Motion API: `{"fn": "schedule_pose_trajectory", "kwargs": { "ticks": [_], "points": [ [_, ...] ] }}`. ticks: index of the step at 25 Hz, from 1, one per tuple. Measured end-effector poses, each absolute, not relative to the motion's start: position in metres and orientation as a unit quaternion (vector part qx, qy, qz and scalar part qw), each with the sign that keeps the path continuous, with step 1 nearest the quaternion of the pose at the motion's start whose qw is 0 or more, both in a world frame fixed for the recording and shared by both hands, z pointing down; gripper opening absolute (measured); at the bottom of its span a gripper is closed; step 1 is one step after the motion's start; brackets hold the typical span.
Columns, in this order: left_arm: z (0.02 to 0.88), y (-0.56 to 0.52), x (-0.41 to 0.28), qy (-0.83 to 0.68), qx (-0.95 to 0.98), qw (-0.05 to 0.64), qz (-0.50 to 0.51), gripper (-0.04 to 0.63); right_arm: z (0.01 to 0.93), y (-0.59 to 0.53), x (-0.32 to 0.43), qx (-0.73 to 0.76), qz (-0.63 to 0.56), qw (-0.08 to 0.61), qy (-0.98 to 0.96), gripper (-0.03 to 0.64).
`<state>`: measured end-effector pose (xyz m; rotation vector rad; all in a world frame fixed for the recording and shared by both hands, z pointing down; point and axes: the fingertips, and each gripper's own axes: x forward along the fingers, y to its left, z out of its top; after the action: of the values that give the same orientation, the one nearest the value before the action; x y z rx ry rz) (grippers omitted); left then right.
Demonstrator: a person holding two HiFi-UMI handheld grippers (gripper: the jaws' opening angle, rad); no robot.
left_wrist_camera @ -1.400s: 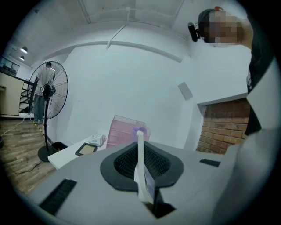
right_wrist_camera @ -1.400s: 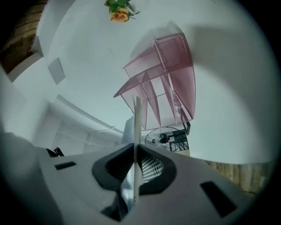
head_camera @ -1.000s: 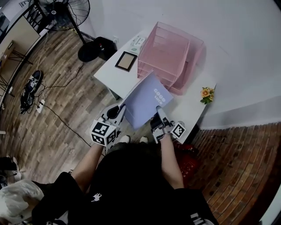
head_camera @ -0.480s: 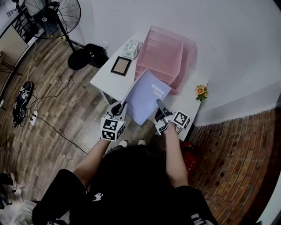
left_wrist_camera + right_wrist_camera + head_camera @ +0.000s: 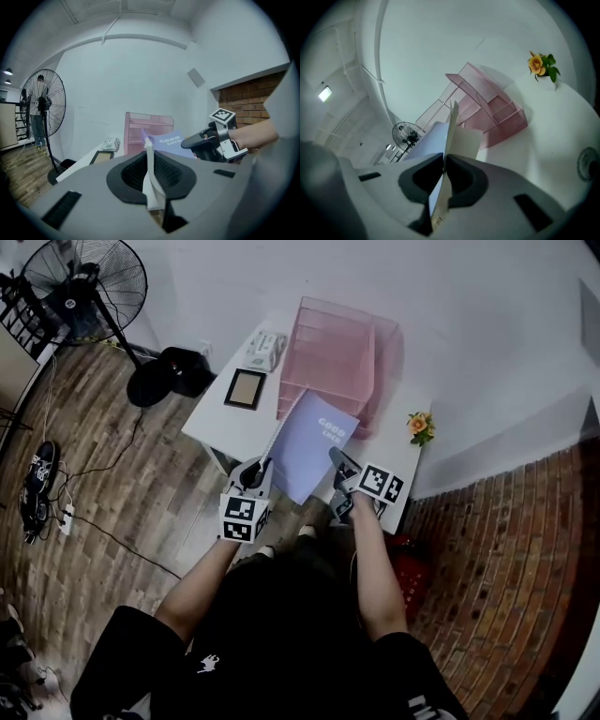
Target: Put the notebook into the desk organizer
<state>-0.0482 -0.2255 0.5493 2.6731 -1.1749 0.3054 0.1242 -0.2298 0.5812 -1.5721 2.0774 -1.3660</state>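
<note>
Lilac notebook [image 5: 314, 444] clamped tight between fingers of left gripper [image 5: 149, 159] and right gripper [image 5: 444, 161]

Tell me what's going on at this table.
A person holds a tool in each hand, and both grip one lilac spiral notebook: the left tool at its near left corner, the right tool at its right edge. The notebook is lifted off the white table, tilted, just in front of the pink desk organizer. It is not yet in any of the organizer's trays.
</note>
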Motion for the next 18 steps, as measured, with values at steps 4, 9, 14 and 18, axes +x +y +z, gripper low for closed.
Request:
{"fn": "schedule_pose_trajectory", "kwargs": {
  "ticks": [4, 9, 14, 18],
  "points": [
    [0.55, -0.228, -0.044, -0.406, 0.901, 0.113, 0.099, 0.035, 0.574, -0.236, 0.128, -0.539, -0.456, 0.076, 0.705, 0.028],
    [0.55, -0.234, -0.038, -0.415, 0.894, 0.144, 0.086, 0.036, 0.565, -0.25, 0.131, -0.532, -0.448, 0.053, 0.716, 0.028],
    [0.537, -0.232, -0.023, -0.405, 0.903, 0.115, 0.086, 0.035, 0.573, -0.25, 0.141, -0.51, -0.478, 0.101, 0.708, 0.028],
    [0.535, -0.203, -0.001, -0.377, 0.918, 0.052, 0.114, 0.037, 0.596, -0.232, 0.149, -0.493, -0.501, 0.154, 0.694, 0.028]
  ]
}}
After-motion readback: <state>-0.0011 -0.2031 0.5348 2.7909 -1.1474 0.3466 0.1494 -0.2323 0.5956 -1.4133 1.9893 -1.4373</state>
